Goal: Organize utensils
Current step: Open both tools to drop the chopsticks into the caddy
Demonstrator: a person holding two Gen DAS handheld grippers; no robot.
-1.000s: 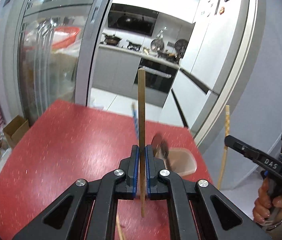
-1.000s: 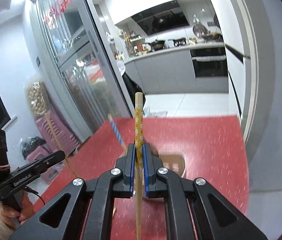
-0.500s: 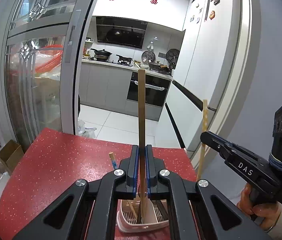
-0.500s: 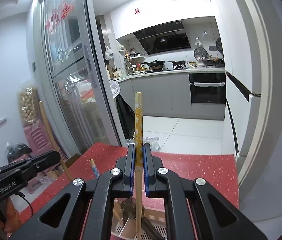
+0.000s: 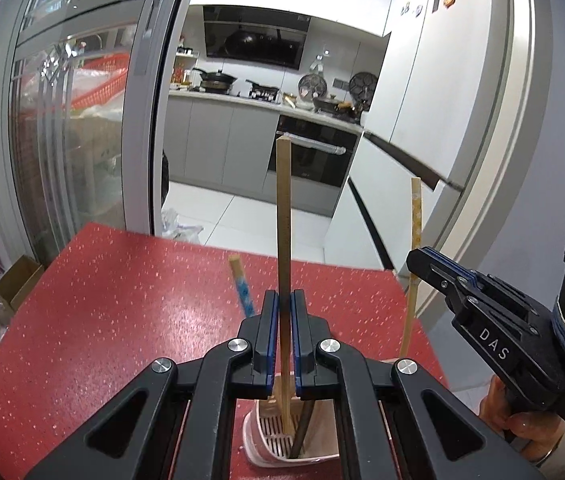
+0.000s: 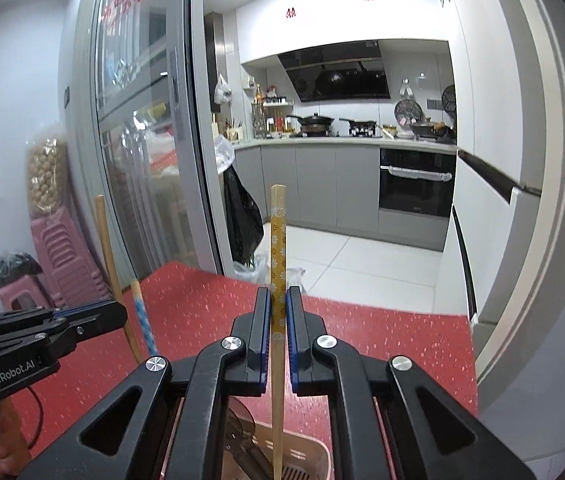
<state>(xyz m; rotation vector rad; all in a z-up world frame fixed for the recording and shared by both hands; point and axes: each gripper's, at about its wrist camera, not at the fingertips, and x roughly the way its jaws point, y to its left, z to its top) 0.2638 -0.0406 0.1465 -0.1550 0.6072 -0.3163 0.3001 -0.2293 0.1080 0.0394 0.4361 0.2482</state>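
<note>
Nearby, blue chopstick (image 5: pixel 241 288) (leaning) in holder (image 5: pixel 260 436).

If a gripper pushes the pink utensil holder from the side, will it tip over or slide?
The pink utensil holder looks like thin, light plastic, so it probably slides easily on the smooth red table. The blue-patterned chopstick leans out high above its rim, so a push near the top may well tip it.

Each camera rides on its own hand-held gripper, looking forward and slightly down along the fingers, close above the red tabletop (image 5: pixel 122 320) toward the kitchen doorway. Both views share the pink utensil holder (image 5: pixel 266 436), the oven (image 6: pixel 416 184), and each shows the other hand-held gripper beside it.
</note>
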